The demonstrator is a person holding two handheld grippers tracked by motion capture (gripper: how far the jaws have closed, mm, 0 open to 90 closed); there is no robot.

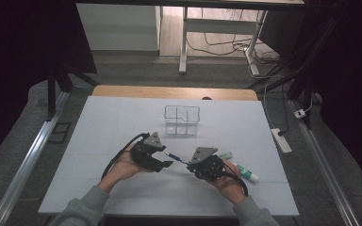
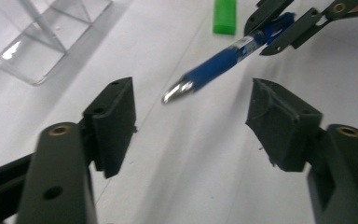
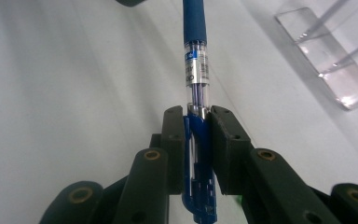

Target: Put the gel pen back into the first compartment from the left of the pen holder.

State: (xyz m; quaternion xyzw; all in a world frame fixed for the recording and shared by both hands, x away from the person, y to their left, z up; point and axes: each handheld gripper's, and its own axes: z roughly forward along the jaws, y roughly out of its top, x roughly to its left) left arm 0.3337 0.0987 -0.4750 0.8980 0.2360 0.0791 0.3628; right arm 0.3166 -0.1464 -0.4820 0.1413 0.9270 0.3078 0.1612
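A blue pen [image 1: 174, 157] with a silver tip hangs level above the white table, between the two hands. My right gripper [image 3: 198, 116] is shut on its clip end, and the blue barrel [image 3: 195, 56] juts forward from the pads. In the high view this right gripper [image 1: 191, 165] sits right of centre. Facing it from the left, my left gripper [image 1: 167, 164] stands open. In the left gripper view the pen [image 2: 214, 70] points its tip into the gap of my left gripper [image 2: 191, 126], touching neither pad.
A clear divided box [image 1: 182, 120] stands behind the hands at mid table, also seen as the clear box [image 2: 42, 37] and the clear box [image 3: 326, 60]. A green-and-white marker [image 1: 245, 173] lies by the right hand, and a green cap [image 2: 224, 16] lies on the white table top [image 1: 122, 122].
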